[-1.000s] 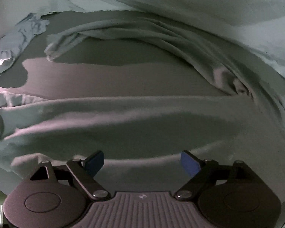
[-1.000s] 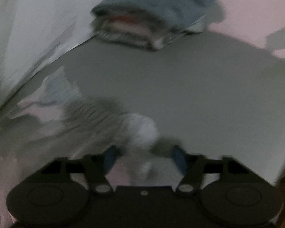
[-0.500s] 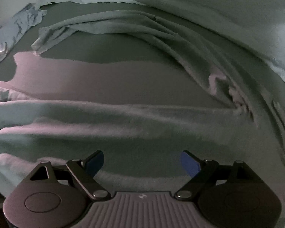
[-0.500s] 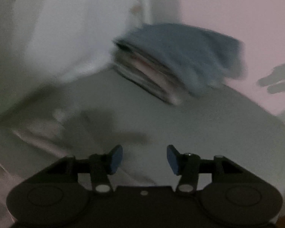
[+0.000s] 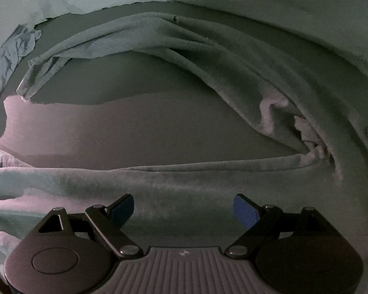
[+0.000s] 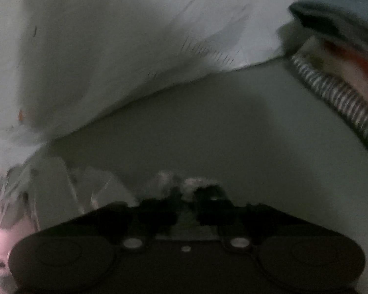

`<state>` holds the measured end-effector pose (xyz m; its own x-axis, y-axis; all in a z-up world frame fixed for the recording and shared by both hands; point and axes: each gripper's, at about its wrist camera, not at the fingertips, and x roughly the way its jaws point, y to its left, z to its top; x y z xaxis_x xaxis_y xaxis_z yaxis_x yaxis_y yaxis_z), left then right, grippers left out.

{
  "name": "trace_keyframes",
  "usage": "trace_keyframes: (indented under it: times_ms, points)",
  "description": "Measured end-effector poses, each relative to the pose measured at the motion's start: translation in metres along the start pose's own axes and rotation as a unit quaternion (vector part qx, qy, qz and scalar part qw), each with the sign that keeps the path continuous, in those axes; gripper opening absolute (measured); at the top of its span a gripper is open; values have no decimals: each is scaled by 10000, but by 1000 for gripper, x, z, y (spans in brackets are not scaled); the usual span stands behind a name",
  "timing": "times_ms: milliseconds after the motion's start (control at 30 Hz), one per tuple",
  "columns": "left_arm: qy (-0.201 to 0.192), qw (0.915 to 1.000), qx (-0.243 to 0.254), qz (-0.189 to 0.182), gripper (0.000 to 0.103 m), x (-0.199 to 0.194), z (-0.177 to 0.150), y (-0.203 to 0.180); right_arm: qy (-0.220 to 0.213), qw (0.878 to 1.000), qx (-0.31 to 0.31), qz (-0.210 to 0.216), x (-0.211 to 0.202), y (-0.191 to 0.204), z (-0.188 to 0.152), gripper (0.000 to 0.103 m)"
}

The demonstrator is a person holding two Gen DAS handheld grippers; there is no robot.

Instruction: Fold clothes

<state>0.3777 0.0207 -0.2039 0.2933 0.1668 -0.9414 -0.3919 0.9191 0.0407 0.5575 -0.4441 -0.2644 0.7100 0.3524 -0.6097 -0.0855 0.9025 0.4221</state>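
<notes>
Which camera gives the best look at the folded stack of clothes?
The right wrist view: the folded stack sits at its upper right edge, blurred and cropped, a blue piece on top, a striped one beneath. The left wrist view shows none of it.

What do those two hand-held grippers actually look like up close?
The left hand-held gripper is dark, almost black plastic: two rounded housings, a ribbed centre plate with a small emblem, silver pivot screws and blue pads on its fingers. The right hand-held gripper has the same dark, rounded shape, blurred here.
</notes>
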Motion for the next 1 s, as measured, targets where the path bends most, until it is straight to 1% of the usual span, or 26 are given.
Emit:
trace_keyframes:
  times_ms: [67,100,133,167,200,267,333,367,400,433,467,500,567,633,667,733,767,833,867,933,967,1000]
  points:
    - [43,10000,-40,30,89,1,2,0,-429,9971,598,-192,-3,-16,21,8]
    - [60,9999,-84,24,89,1,2,1,-587,9942,869,-218,-1,-26,33,7]
    - [96,9999,-102,26,89,3,2,1,-699,9914,1085,-213,4,-35,43,7]
    - [132,9998,-120,28,89,5,2,2,-719,9910,1088,-307,13,-40,52,7]
    - [169,9998,-139,29,89,7,2,2,-683,9919,963,-460,24,-41,59,7]
    - [180,9997,-112,80,89,9,3,1,-359,9940,711,-747,53,-41,67,8]
    - [163,9998,-94,103,89,9,4,0,-129,9941,601,-899,70,-37,68,13]
    - [147,9998,-97,68,89,8,4,0,-92,9944,565,-888,68,-36,66,16]
    - [130,9999,-101,32,89,7,3,0,-103,9948,526,-861,62,-35,64,24]
    - [117,9999,-86,7,89,6,2,-2,-171,9950,502,-848,52,-34,61,41]
    - [114,9999,-52,-2,89,6,0,-3,-260,9947,493,-865,38,-33,55,51]
    - [110,9999,-3,0,89,6,-2,-4,-346,9942,487,-896,23,-33,49,57]
    - [90,9999,91,-25,89,7,-7,-8,-453,9934,458,-947,-7,-33,33,57]
    - [103,9997,136,-148,89,7,-13,-11,-418,9936,391,-971,-37,-31,11,55]
    - [111,9996,145,-227,89,6,-16,-13,-339,9947,358,-898,-48,-32,1,55]
    - [107,9990,196,-381,89,5,-21,-16,-38,9974,166,-705,-68,-25,-24,54]
    - [81,9988,237,-420,89,3,-23,-18,109,9970,-60,-770,-74,-18,-38,54]
    - [-26,9982,324,-496,89,-4,-31,-21,342,9925,-475,-1077,-79,-5,-66,55]
    - [-56,9979,341,-542,89,-6,-34,-21,415,9899,-548,-1237,-81,-1,-76,55]
    - [-72,9973,311,-654,89,-11,-41,-19,395,9909,-370,-1229,-85,1,-91,55]
    - [-65,9971,282,-705,89,-12,-44,-17,371,9919,-260,-1187,-87,2,-97,52]
    - [-51,9969,247,-742,89,-14,-47,-14,294,9928,-235,-1141,-87,2,-100,28]
